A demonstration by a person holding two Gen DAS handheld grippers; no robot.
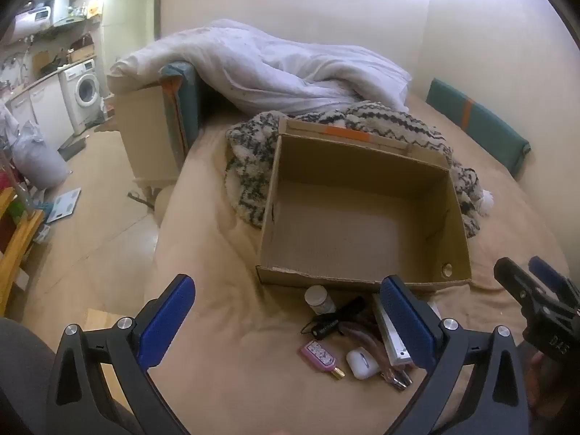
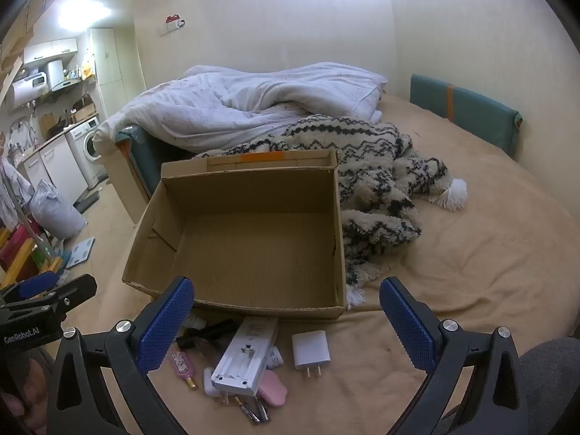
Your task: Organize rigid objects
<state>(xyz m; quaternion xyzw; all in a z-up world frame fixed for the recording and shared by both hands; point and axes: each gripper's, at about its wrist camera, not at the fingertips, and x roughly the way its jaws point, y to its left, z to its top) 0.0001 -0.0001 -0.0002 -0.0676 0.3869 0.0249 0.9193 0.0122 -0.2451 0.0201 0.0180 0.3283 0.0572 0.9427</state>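
Hovering my spread, empty right tongs (image 2: 286, 320) over the white charger (image 2: 311, 348) lying just before the cardboard box (image 2: 235, 304), prongs toward me.

crumpled white duvet (image 2: 253, 108) heaped at far end of tan-sheeted bed (image 2: 471, 246) | shaggy cream-and-black zigzag throw (image 2: 377, 166) just beside it, white pompom (image 2: 453, 192) at its end | teal cushion with orange stripe (image 2: 467, 112) against the wall | white front-loading washing machine (image 1: 85, 90) far left | grey bag (image 1: 36, 159) on floor

Small rigid items (image 2: 239, 362) clustered before open cardboard box (image 2: 250, 232).
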